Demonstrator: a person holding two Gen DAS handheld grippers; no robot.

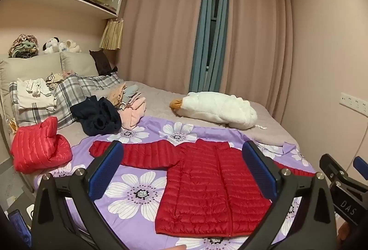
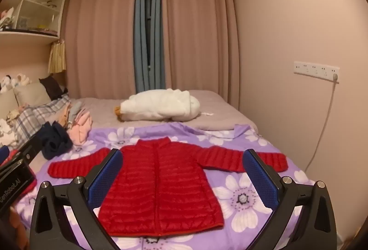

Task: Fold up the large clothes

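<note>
A red quilted down jacket (image 1: 207,183) lies flat and zipped on a purple flowered sheet (image 1: 135,194), sleeves spread out to both sides. It also shows in the right wrist view (image 2: 161,183). My left gripper (image 1: 182,169) is open and empty, held above the jacket near its left sleeve. My right gripper (image 2: 182,171) is open and empty, held above the jacket's body; its black body shows at the right edge of the left wrist view (image 1: 340,183).
A second red down jacket (image 1: 39,148) lies bunched at the bed's left edge. A dark navy garment (image 1: 99,116), pink clothes (image 1: 132,109) and a white goose plush (image 1: 218,109) lie farther back. Plaid pillows (image 1: 66,91) lie by the headboard. A wall runs along the right.
</note>
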